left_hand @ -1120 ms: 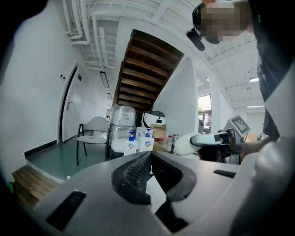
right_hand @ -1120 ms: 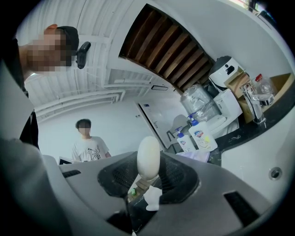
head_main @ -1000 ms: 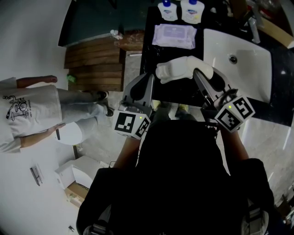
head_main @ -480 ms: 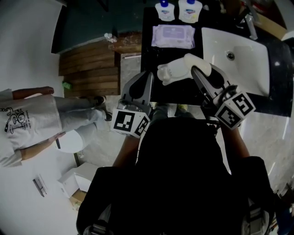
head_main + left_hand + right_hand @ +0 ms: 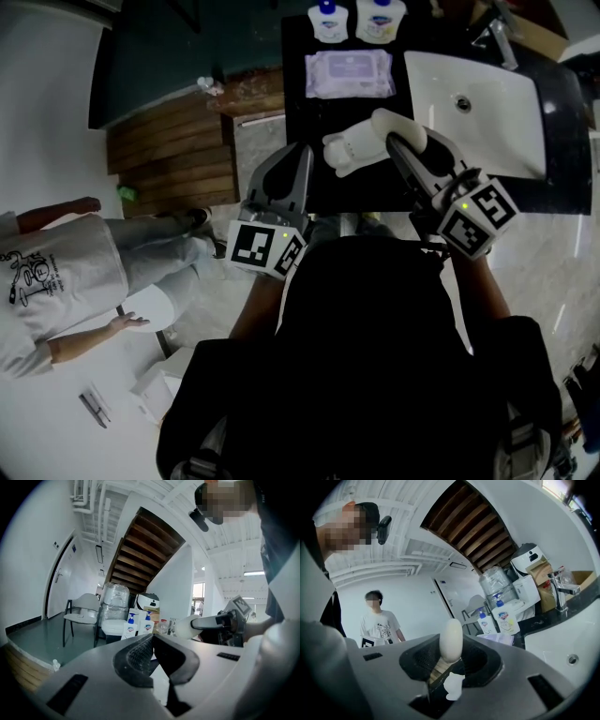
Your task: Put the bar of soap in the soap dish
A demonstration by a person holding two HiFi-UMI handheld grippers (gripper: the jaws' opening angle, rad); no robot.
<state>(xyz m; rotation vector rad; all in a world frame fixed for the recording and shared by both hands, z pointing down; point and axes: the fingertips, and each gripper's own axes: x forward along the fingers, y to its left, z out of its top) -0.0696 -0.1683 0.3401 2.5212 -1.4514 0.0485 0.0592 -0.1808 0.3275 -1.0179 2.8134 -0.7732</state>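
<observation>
Holding the bar of soap (image 5: 367, 141) in my right claw (image 5: 450, 656) is the weak point. The jaws pinch it toward one end, and much of the white, rounded bar sticks out past the tips. It hangs above the black table (image 5: 361, 192) in the upper middle of the head view.

Soap is probably slick, so I judge that a tilt or a quick swing could make it pivot or slide out of the pads. Squeezing harder might just squirt it forward. If it drops, it could skid on the table and hit the pack of wipes (image 5: 349, 73) or the pump bottles (image 5: 328, 21) further up. It could also slip into the white sink (image 5: 487, 122) at the upper right.

My left claw (image 5: 152, 641), left of the soap, has its jaws together with nothing between them. As it stands, it cannot catch or steady anything.

I cannot pick out the soap dish in any view, and that is a second risk. Carrying the soap about while I hunt for the dish gives it more chances to work loose.
</observation>
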